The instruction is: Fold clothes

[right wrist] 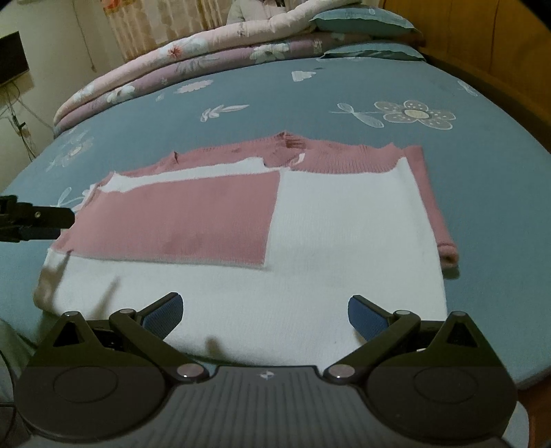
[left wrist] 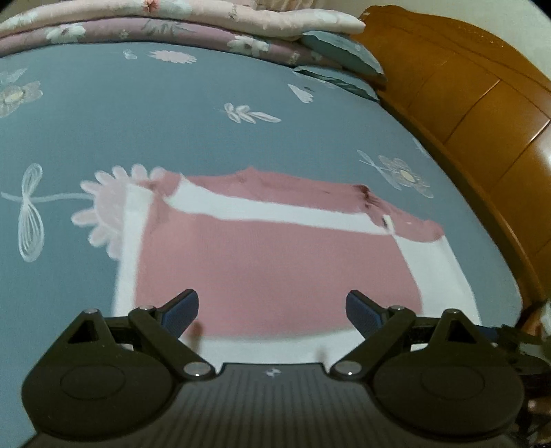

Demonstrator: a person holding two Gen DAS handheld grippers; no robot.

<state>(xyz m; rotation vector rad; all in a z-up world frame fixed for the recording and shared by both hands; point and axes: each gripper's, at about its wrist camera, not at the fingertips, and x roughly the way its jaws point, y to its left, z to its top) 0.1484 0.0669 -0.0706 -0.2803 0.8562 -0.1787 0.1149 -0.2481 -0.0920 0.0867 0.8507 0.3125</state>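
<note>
Pink and white knit, a sweater [right wrist: 310, 220] lies flat on a bed [right wrist: 482, 193] covered by a grey-blue sheet printed with pale flowers. In the right wrist view the sweater fills the centre: a pink block sits toward 10 o'clock, a white block toward 3 o'clock, and a broad white band runs across the near edge. Its pink collar lies at 12 o'clock, and one pink sleeve [right wrist: 434, 203] runs down the side at 3 o'clock, its cuff rolled at the end.

The right tool [right wrist: 265, 312] hovers above the near white band with its blue-padded fingers spread wide, holding nothing. The left tool [left wrist: 272, 310] is likewise wide open and empty, poised over the pink block; in the left wrist view the cloth looks blurred. From the right wrist view, part of the left tool shows as a dark bar at 9 o'clock, by the sweater's edge.

Folded floral quilts [right wrist: 193, 65] are stacked along the far side of the bed at 11 o'clock, with two blue-green pillows [right wrist: 365, 24] beside them at 1 o'clock. A wooden headboard [left wrist: 482, 103] rises at 2 o'clock in the left wrist view.
</note>
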